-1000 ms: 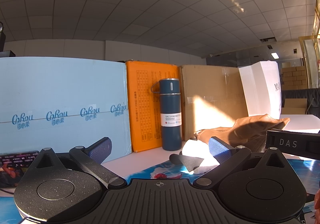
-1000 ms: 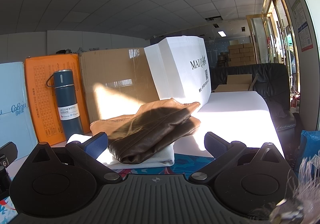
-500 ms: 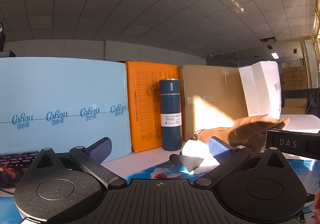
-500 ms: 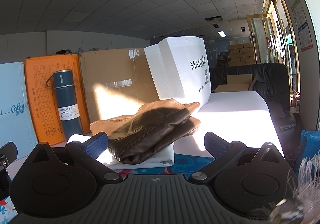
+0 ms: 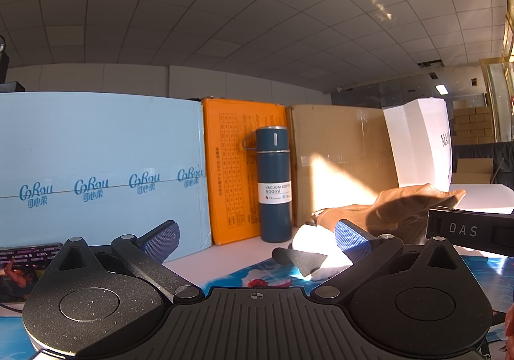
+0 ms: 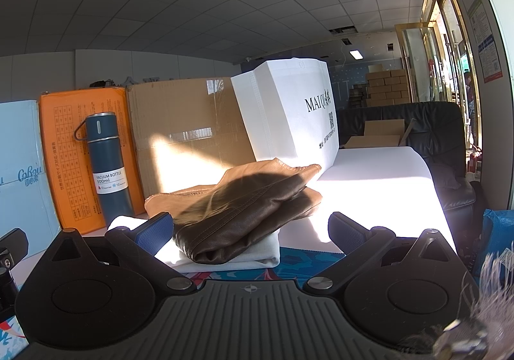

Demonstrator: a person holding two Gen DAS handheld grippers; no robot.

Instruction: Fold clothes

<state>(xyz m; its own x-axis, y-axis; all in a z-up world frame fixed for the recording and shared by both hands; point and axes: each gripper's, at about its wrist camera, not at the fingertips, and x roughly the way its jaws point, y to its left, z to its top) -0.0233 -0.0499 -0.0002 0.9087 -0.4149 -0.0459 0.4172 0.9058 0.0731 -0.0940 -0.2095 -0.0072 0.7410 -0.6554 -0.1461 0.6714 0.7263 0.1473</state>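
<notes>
A folded brown leather garment (image 6: pixel 244 209) lies on top of a folded white garment (image 6: pixel 225 259) on the table. The stack also shows in the left wrist view, brown (image 5: pixel 385 209) over white (image 5: pixel 316 242). My right gripper (image 6: pixel 250 231) is open and empty, just in front of the stack. My left gripper (image 5: pixel 257 236) is open and empty, to the left of the stack, with its right fingertip (image 5: pixel 350 238) near the white garment.
A blue vacuum bottle (image 5: pixel 274 183) stands at the back. Behind it stand a light blue box (image 5: pixel 96 173), an orange box (image 5: pixel 234 173), a cardboard box (image 6: pixel 186 135) and a white bag (image 6: pixel 289 116). A black bar marked DAS (image 5: pixel 469 231) is at the right.
</notes>
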